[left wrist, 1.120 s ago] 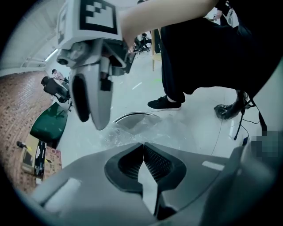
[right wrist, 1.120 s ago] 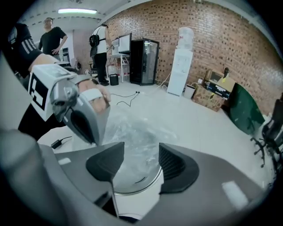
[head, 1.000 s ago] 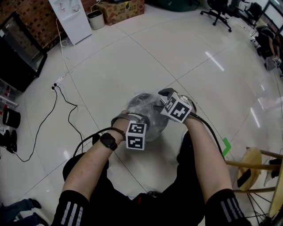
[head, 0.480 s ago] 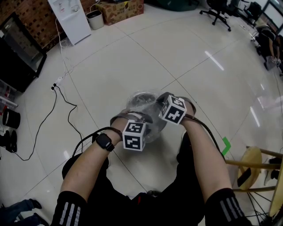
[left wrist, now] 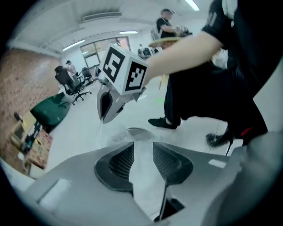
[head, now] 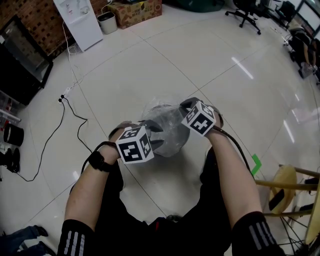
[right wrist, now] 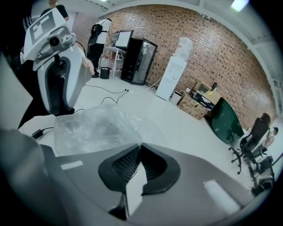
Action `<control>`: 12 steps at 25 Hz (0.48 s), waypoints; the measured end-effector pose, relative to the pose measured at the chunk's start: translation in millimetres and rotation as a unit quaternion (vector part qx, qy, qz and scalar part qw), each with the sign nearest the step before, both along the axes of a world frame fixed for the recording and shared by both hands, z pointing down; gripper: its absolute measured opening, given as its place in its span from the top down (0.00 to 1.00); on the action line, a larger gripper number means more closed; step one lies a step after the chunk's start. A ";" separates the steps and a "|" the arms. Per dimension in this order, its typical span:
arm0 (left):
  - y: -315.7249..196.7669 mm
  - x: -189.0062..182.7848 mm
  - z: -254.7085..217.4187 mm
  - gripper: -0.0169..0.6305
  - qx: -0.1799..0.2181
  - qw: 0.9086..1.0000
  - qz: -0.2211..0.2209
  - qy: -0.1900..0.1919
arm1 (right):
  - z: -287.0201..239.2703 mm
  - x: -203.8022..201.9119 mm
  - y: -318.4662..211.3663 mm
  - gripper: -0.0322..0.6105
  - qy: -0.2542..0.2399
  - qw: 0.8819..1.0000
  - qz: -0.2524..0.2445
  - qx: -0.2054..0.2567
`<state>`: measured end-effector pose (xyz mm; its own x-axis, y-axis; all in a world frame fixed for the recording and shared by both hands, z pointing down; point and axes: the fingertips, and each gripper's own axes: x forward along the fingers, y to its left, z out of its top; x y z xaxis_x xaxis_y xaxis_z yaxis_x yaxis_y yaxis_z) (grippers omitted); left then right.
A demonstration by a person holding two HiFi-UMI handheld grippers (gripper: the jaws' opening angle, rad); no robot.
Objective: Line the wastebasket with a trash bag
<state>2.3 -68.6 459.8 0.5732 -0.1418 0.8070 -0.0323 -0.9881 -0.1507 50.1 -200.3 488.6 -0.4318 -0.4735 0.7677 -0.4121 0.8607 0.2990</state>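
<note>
Glossy pale floor tiles spread out under me, throwing back strips of ceiling light, with a thin black cable snaking across them. A rough red brick wall backs the room, and a white boxy water dispenser stands by a brown cardboard box.

Straight below my arms is the wastebasket, a small round grey tub on the floor. The trash bag sits over it: clear, thin plastic, crinkled and cloudy, bunched into a loose dome that catches the light in soft creases.

My left gripper hangs just beside the bag's near-left side. Its fingers, dark ribbed pads in smooth grey shells, are spreading apart. The gap shows only pale floor and a haze of film beyond it, and nothing is pinched.

My right gripper is at the bag's far-right edge. Its fingers are pressed together on the film, which fans out from their tips in wrinkled sheets. A thin strand of plastic runs down from that tip towards the tub.
</note>
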 end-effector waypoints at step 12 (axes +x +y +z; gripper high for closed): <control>-3.0 5.0 115.2 0.93 0.019 0.988 -0.006 -0.153 | -22.8 -4.9 -1.2 0.94 -0.035 0.999 0.002 0.017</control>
